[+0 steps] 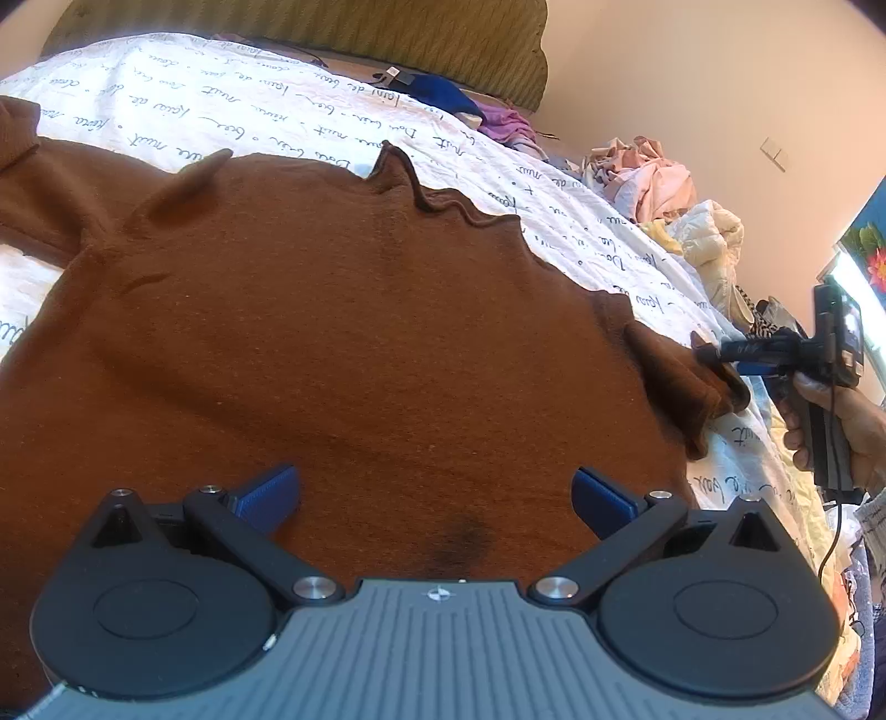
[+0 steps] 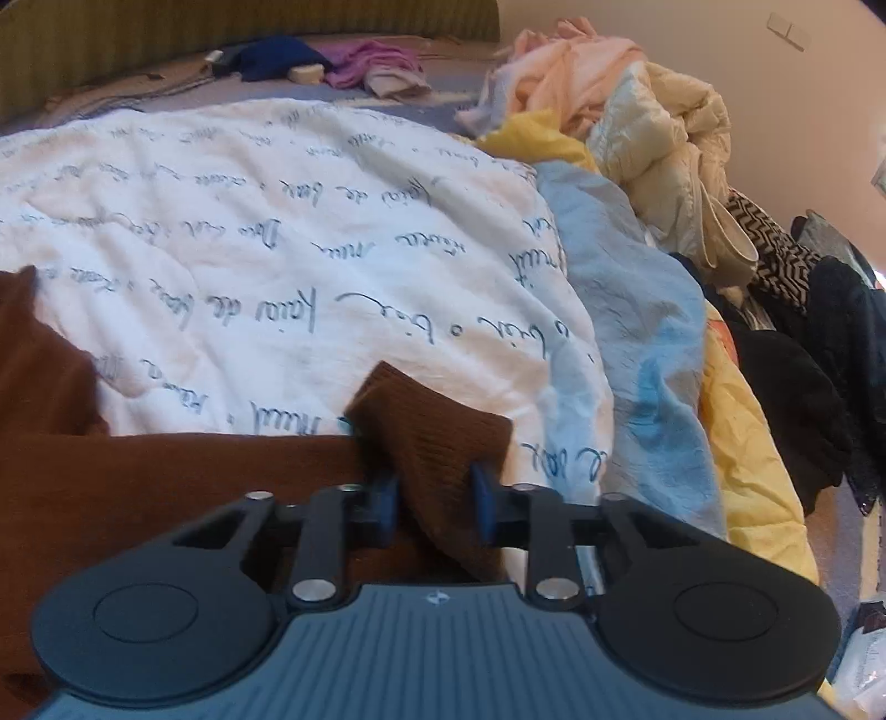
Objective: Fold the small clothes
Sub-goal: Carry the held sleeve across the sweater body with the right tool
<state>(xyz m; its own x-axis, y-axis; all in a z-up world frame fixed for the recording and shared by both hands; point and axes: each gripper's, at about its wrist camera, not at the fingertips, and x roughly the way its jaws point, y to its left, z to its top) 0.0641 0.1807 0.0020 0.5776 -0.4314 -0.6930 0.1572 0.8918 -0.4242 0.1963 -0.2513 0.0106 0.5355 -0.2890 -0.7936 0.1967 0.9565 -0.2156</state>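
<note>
A brown knit sweater (image 1: pixel 360 343) lies spread on a white quilt printed with script (image 1: pixel 232 105). My left gripper (image 1: pixel 437 493) hangs just above the sweater's body, its blue pads (image 1: pixel 271 493) wide apart with only flat cloth below them. At the right edge of the left wrist view, my right gripper (image 1: pixel 720 365) grips the end of a sleeve (image 1: pixel 670 376). In the right wrist view, the ribbed brown cuff (image 2: pixel 432 443) fills the gap between the fingers of my right gripper (image 2: pixel 434 498), which is shut on it and holds it slightly raised off the quilt (image 2: pixel 277 249).
Loose clothes are heaped along the right side of the bed: pink (image 2: pixel 559 66), cream (image 2: pixel 664 155), light blue (image 2: pixel 626 310), yellow (image 2: pixel 753 454) and black (image 2: pixel 786 399). Blue and purple garments (image 2: pixel 332 61) lie far back by an olive headboard (image 1: pixel 343 27). A hand (image 1: pixel 836 426) holds the right gripper.
</note>
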